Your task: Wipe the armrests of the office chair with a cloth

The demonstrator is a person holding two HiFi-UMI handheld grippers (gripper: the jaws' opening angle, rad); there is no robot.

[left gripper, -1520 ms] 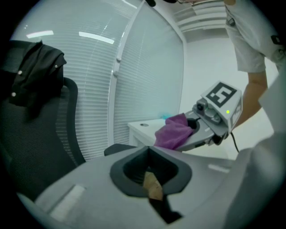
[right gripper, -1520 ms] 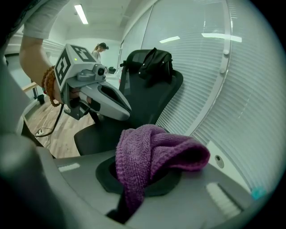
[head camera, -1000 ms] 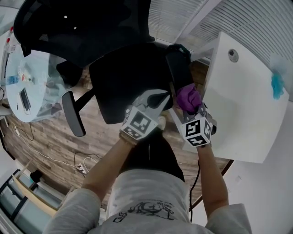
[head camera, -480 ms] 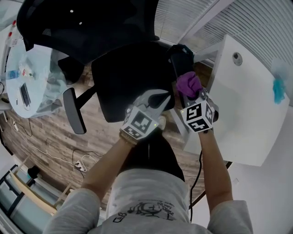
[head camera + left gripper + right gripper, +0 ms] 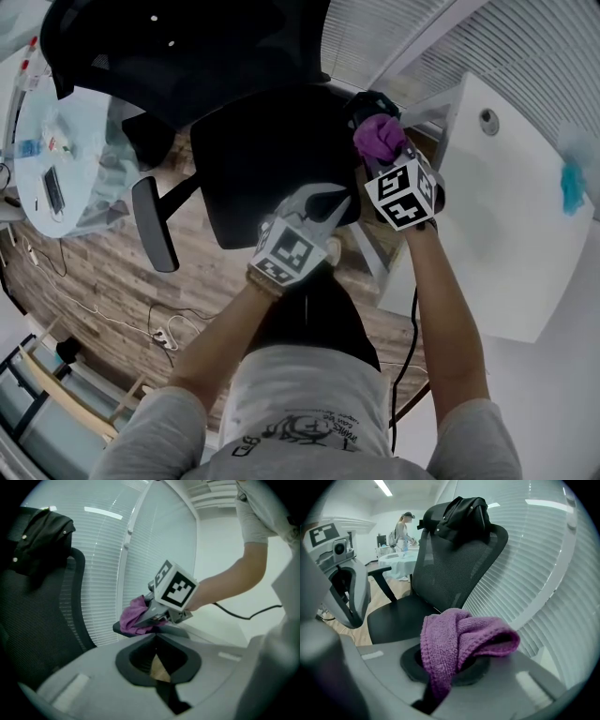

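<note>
While my right gripper [image 5: 382, 155] sits over the right armrest [image 5: 367, 105], its jaws pinch the purple cloth [image 5: 378, 137]. The right gripper view shows the fabric bunched and folded between them, with a tail hanging down into the gap.

Head view: the cloth is at 1 o'clock of frame centre. It rests on the armrest pad at the 3 o'clock edge of the chair seat [image 5: 267, 159].

Left gripper [image 5: 321, 204]: jaws pressed together, nothing between them. Only a sliver of wood floor [image 5: 158, 669] shows through the slot below the tips. It hovers near the seat's 5 o'clock corner, just beside the right gripper at its 8 o'clock, clear of the cloth.

The left armrest [image 5: 155, 225] is at 9 o'clock of the seat, apart from both grippers. The mesh backrest [image 5: 178, 47] is at 12 o'clock, with a black garment [image 5: 464, 510] draped over its top.

The white desk [image 5: 487, 216] is at 3 o'clock of the chair, just beside the right armrest. Window blinds [image 5: 534, 573] are behind the chair. The round table [image 5: 66, 178] is at 9 o'clock, beyond the left armrest. A person [image 5: 402, 529] stands by it.
</note>
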